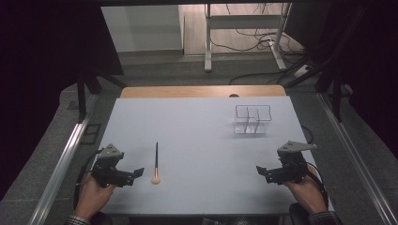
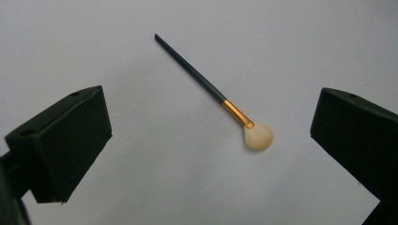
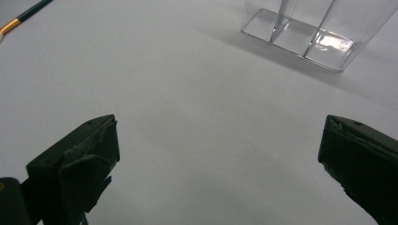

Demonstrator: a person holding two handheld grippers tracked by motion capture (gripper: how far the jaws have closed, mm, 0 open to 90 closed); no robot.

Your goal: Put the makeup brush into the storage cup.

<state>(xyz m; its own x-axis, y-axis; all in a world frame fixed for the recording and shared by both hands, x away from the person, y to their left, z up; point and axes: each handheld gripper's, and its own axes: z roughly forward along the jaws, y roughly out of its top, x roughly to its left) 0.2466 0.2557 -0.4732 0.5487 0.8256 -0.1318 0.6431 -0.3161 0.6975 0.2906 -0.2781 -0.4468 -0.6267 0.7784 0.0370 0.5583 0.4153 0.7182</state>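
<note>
Both grippers, left and right, are resting with jaws wide, holding nothing. The brush is lying untouched on the desk. Pickup and placing into the organizer are likely remaining.

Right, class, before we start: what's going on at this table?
A person sits at a white table with a two-jaw gripper in each hand. Both the left gripper and the right gripper rest near the table's near edge with jaws open, holding nothing. A makeup brush lies flat just beside the left gripper, bristles toward the person. A clear plastic organizer with compartments stands farther back on the right, apparently empty.
</note>
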